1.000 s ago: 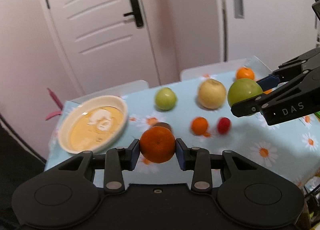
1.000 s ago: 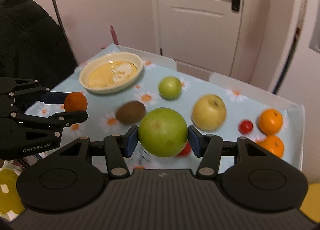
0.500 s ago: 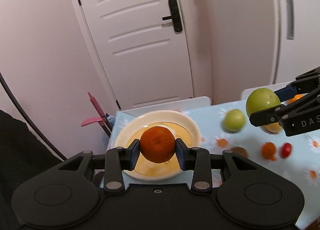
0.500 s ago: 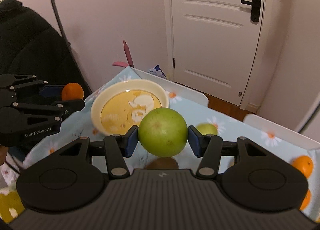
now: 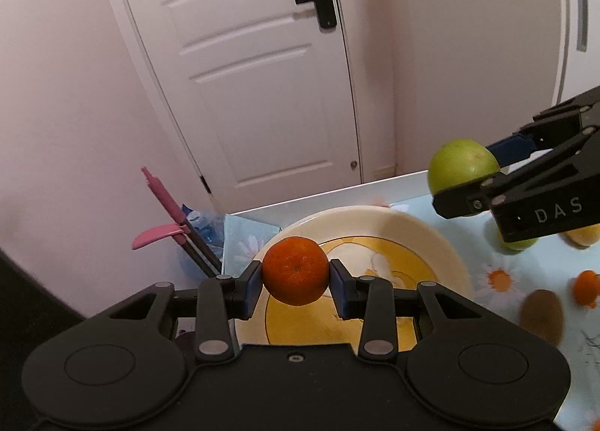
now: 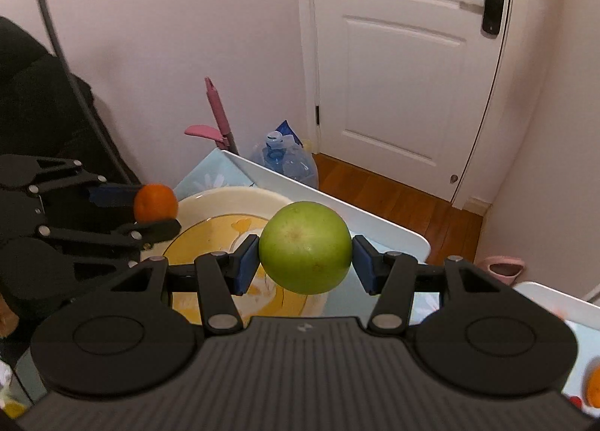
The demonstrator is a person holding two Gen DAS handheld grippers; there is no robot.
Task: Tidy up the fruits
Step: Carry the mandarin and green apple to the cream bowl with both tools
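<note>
Mandarin (image 5: 294,270) pinched in left claw (image 5: 295,283) | green apple (image 6: 305,247) clamped in right claw (image 6: 305,262) | both over plate (image 5: 446,255) | risk: claws collide, fruit rolls off the shallow rim onto desk (image 5: 498,262)

The right tool (image 5: 476,183) hid most of 2 fruits (image 5: 515,243) behind it; a blurred kiwi (image 5: 540,318) lay on the bench (image 5: 506,300).

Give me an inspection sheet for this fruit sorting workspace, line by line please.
Surface: table with a light blue daisy cloth.
Job's things: mandarin and green apple, both held above the cream plate, which has no fruit in it.
Clutter: kiwi and small orange fruit on the cloth.
Grippers: left gripper shut on the mandarin; right gripper shut on the green apple.
Cables: nothing seen.
Surroundings: white door, water jug, pink-handled tool.
</note>
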